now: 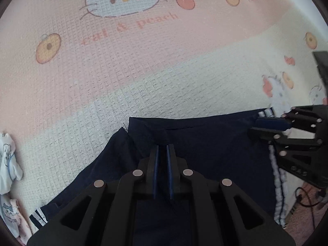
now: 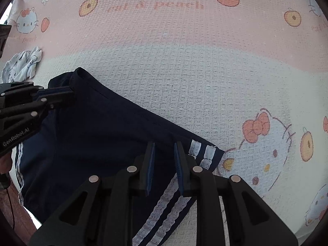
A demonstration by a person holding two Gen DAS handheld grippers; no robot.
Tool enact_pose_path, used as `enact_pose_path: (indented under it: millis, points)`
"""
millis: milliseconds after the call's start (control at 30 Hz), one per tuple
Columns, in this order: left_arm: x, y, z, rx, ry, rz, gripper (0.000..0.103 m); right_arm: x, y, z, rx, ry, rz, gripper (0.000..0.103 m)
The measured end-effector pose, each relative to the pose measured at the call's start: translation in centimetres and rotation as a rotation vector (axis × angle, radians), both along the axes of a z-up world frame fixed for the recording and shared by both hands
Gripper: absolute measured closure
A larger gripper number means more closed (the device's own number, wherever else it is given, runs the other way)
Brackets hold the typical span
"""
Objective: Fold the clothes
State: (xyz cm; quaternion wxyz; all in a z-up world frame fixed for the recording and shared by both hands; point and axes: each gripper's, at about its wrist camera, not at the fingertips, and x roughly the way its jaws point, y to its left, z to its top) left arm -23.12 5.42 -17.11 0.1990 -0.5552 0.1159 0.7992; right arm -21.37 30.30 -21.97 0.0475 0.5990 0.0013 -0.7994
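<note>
The navy shorts point(image 2: 98, 143) with white side stripes lie on a pink and cream cartoon-cat blanket point(image 2: 184, 71), both tools gripping their upper edge. In the left wrist view the left tool point(image 1: 163, 146) has its blue pads almost together, pinching a fold of the navy cloth near the shorts' far edge; the right tool point(image 1: 266, 126) appears at that edge's right end, by the striped corner. The right wrist view shows the right tool point(image 2: 164, 145) clamped on the cloth just beside the white stripes, and the left tool point(image 2: 61, 94) at the shorts' far left corner. Only the left wrist view shows small printed garments point(image 1: 8, 164) left of the shorts; only the right one shows a crumpled pale garment point(image 2: 22, 63) beyond the left tool.
</note>
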Motion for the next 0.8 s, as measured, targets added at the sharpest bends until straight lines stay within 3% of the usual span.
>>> enact_pose_path:
  millis: [133, 267, 400, 533, 800]
  points:
    - [-2.3, -0.2, 0.2, -0.009, 0.017, 0.074, 0.094, -0.4, 1.0, 0.2, -0.01, 0.002, -0.007, 0.084]
    - [-3.8, -2.1, 0.9, 0.053, 0.01, 0.158, 0.094, -0.1, 1.7, 0.4, -0.006, -0.001, -0.009, 0.084]
    - [-2.7, -1.9, 2.0, 0.085, 0.016, 0.082, 0.094, 0.2, 2.5, 1.3, -0.013, 0.031, -0.037, 0.084]
    - [-1.9, -0.3, 0.6, 0.028, -0.013, 0.022, 0.094, 0.7, 4.0, 0.8, -0.043, -0.004, -0.052, 0.084]
    - [-7.1, 3.7, 0.6, -0.037, 0.013, 0.074, 0.093, 1.0, 4.1, 0.6, -0.041, 0.01, -0.071, 0.084]
